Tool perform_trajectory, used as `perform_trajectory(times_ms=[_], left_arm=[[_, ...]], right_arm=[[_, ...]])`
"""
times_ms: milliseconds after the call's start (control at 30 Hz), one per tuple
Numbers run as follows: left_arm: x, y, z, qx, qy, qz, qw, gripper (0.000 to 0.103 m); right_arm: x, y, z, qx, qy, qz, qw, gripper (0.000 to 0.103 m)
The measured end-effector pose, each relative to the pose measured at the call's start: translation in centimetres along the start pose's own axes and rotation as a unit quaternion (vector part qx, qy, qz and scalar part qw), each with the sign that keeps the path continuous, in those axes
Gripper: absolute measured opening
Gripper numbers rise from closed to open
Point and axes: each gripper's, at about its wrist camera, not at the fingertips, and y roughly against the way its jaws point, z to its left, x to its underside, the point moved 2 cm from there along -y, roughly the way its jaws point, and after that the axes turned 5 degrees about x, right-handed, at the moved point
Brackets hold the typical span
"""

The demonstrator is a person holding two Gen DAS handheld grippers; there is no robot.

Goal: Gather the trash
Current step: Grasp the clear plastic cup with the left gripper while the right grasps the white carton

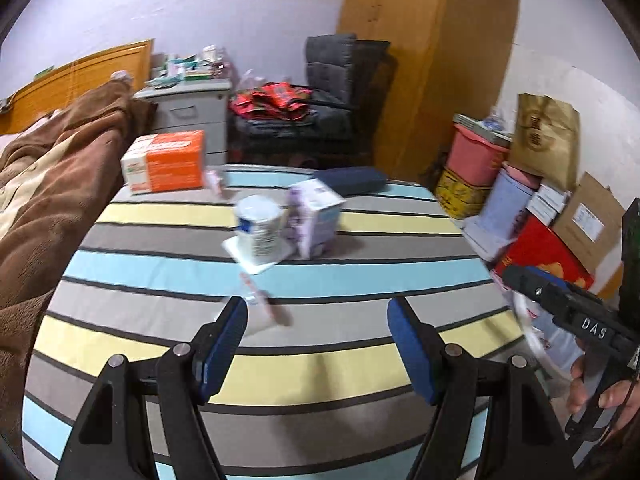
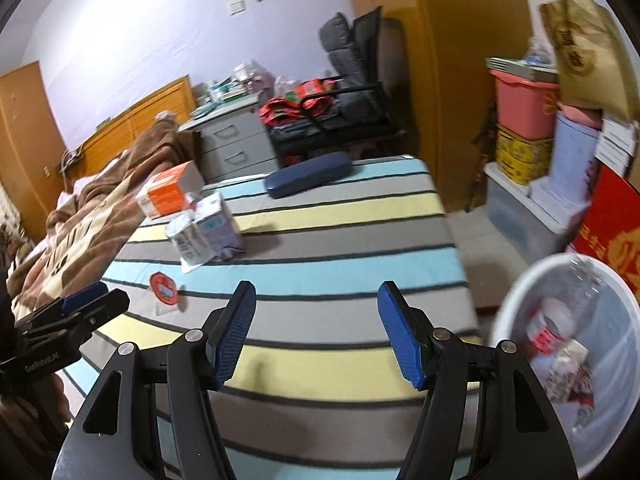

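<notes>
Both tongs, left (image 1: pixel 318 354) and right (image 2: pixel 318 340), gape empty over the striped bed (image 2: pixel 340 240). The flat red-and-clear wrapper (image 2: pixel 163 287) could slide away from the pads; the white bin (image 2: pixel 600 280) stands off right.

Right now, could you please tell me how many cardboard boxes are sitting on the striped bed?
2. An orange box sits at the far edge beside the brown blanket; a purple-and-white box stands mid-bed against a white can. The blanket may hide others.

The striped bed (image 2: pixel 340 248) carries an orange box (image 2: pixel 168 194), white can (image 2: pixel 188 240), purple carton (image 2: pixel 218 224), navy case (image 2: pixel 308 174), and a wrapper (image 2: pixel 164 288).
</notes>
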Motion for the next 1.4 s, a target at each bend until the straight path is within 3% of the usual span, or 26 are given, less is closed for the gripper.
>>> perform_trajectory(times_ms=[133,367,667,767,867,967,1300,1400], left_arm=[[0.5,-0.2,2.1,-0.018,0.009,0.007,0.9998,0.075],[0.8,-2.0,5.0,-0.018,0.025,0.030,0.9991,0.078],[0.0,-5.4,6.1,0.005,0.032,0.065,0.9974,0.079],[-0.3,-6.2,6.2,-0.009,0.023,0.070,0.9973,0.079],[-0.6,-6.7,6.6,0.005,0.040,0.073,0.9965,0.079],[-0.4,-7.0,6.6,-0.006,0.031,0.078,0.9965,0.079],[0.0,-7.6,7.5,0.004,0.059,0.088,0.9944,0.077],[0.0,-7.6,7.4,0.005,0.059,0.089,0.9943,0.069]], right_arm=[[-0.8,-1.5,1.7,-0.021,0.016,0.005,1.000,0.065],[-2.2,-4.2,4.8,-0.051,0.064,0.010,0.997,0.065],[-3.6,-7.4,6.3,-0.079,0.084,0.021,0.993,0.065],[-3.7,-7.8,7.2,-0.095,0.100,0.020,0.990,0.065],[-3.9,-8.2,8.0,-0.098,0.112,0.020,0.989,0.065],[-4.0,-9.0,8.6,-0.095,0.120,0.025,0.988,0.065],[-4.1,-10.7,9.3,-0.088,0.121,0.041,0.988,0.065],[-4.0,-10.9,9.5,-0.084,0.121,0.042,0.988,0.054]])
